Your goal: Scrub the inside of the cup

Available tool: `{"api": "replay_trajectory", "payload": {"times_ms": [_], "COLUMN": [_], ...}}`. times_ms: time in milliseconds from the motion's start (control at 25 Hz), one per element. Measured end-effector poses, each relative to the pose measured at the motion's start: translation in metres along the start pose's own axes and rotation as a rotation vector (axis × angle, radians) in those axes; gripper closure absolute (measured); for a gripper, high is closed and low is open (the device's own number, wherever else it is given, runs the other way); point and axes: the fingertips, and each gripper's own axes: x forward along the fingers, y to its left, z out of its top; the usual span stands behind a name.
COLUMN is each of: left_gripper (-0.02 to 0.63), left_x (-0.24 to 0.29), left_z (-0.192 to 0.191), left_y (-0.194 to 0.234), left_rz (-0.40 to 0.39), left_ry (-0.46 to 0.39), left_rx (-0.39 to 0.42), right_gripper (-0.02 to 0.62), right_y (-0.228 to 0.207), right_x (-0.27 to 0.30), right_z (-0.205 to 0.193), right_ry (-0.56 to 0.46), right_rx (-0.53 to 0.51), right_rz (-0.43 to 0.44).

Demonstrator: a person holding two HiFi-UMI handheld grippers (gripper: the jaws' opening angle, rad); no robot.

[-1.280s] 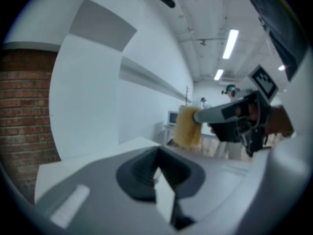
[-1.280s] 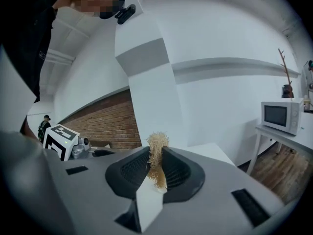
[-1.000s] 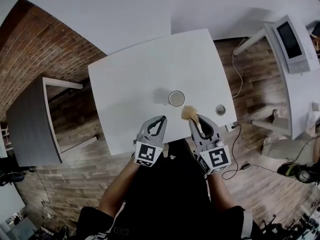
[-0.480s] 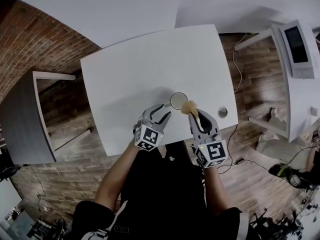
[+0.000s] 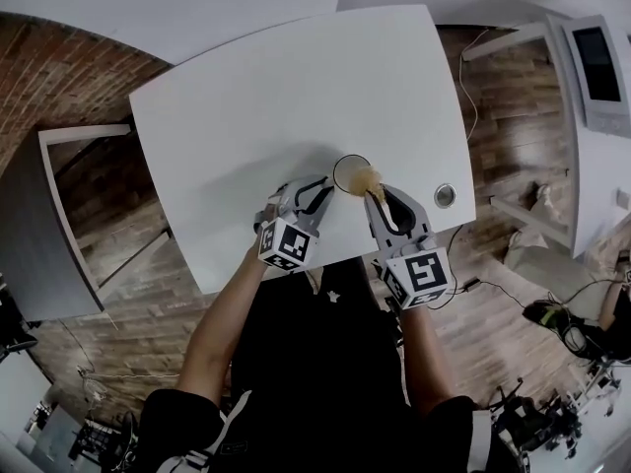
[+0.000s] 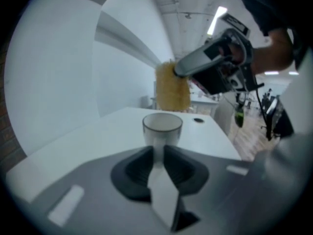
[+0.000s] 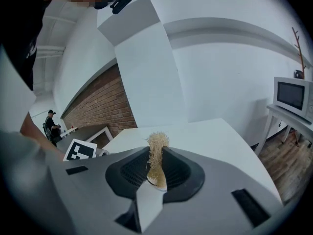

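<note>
A clear cup (image 5: 347, 168) stands upright on the white table (image 5: 246, 97), near its front edge. In the left gripper view the cup (image 6: 162, 130) is just beyond my left gripper (image 6: 159, 150). Its jaws have just been closing to a narrow gap, and I see nothing pressed between them. The head view shows the left gripper (image 5: 325, 191) at the cup's left side. My right gripper (image 5: 373, 193) is shut on a yellow fibrous scrubber (image 7: 157, 143). The scrubber (image 6: 171, 87) hangs over the cup's rim. The cup does not show in the right gripper view.
A round metal grommet (image 5: 445, 196) is set into the table to the right of the cup. A microwave (image 7: 292, 99) sits on a side table at the right. A grey table (image 5: 39, 225) stands at the left. A cable (image 5: 471, 116) trails on the wood floor.
Both grippers came forward and down to the cup. The scrubber went from beside the cup to over its rim. The left jaws spread wide, then narrowed.
</note>
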Motion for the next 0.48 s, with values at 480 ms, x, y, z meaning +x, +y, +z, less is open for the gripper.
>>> {"api": "replay_trajectory", "payload": {"times_ms": [480], "left_gripper": [0.546], "left_x": [-0.009], "left_z": [-0.002], "left_y": [-0.016], "left_rz": [-0.017], "left_ry": [0.008], "left_rx": [-0.056], "right_gripper": [0.537], "right_y": [0.01], "right_x": [0.038], "right_z": [-0.026], "right_ry": [0.104], "right_rx": [-0.016], "right_rz": [0.093]}}
